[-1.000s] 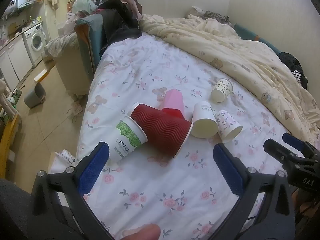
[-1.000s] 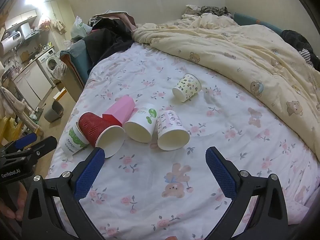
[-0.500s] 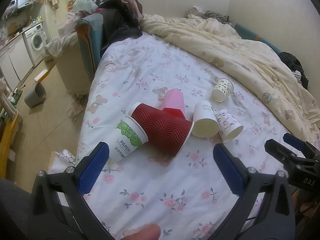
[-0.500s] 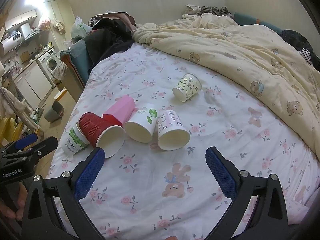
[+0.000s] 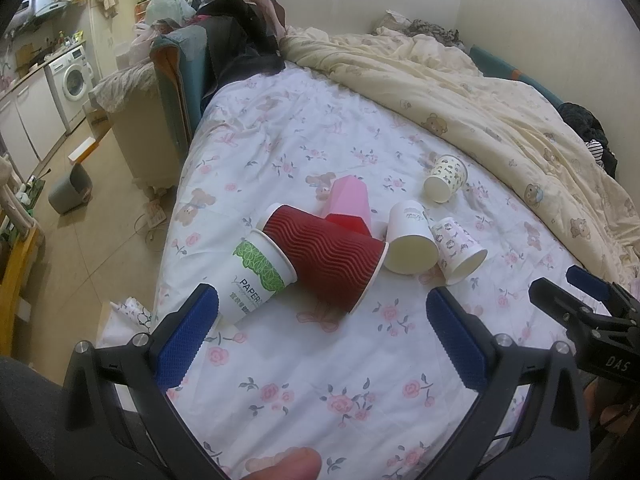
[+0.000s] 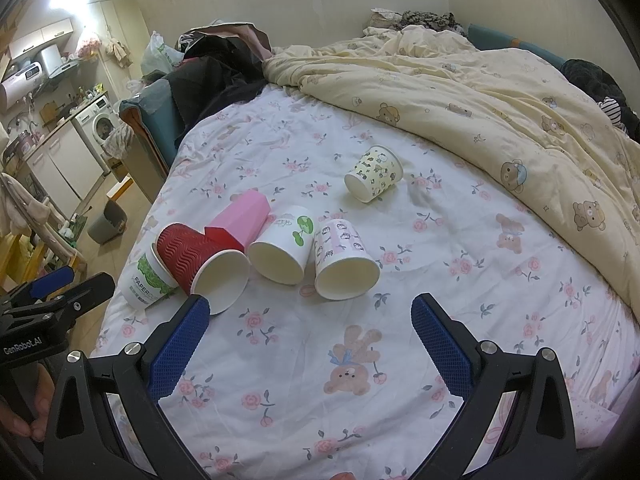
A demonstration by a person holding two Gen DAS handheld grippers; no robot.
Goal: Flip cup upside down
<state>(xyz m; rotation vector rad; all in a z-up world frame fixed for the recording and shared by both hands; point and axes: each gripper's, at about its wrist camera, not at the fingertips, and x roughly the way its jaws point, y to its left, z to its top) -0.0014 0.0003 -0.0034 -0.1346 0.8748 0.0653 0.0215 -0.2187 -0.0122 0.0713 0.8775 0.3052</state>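
Left wrist view: the left hand-held gripper (image 5: 322, 318) hung over the near edge of the bed (image 5: 304, 384), fingers spread wide and gripping nothing, apparently lined up on the cluster ahead.
Cups, left wrist view: six lay on their sides on the floral sheet. A green-banded cup (image 5: 260, 276) lay nearest the left finger, touching a red ribbed cup (image 5: 332, 256); a pink cup (image 5: 346, 200) lay behind the red one.
To the right: a plain white cup (image 5: 412, 240) and a pink-patterned cup (image 5: 460, 254) lay side by side, mouths toward the camera; a yellow-patterned cup (image 5: 446, 178) sat apart, nearer the duvet (image 5: 480, 96).
Right wrist view: the right hand-held gripper (image 6: 310, 332) was likewise open and empty, just short of the row.
Likely targets: the red ribbed cup's mouth (image 6: 220, 282) sat just beyond its left finger, the pink-patterned cup (image 6: 344, 260) nearly centred between the fingers.
Reading: none stood mouth-down, so the flipping looked not yet begun; which cup would go first could not be told.
Handling: light paper on soft bedding would likely roll or crush, which may explain the wide, level approach.
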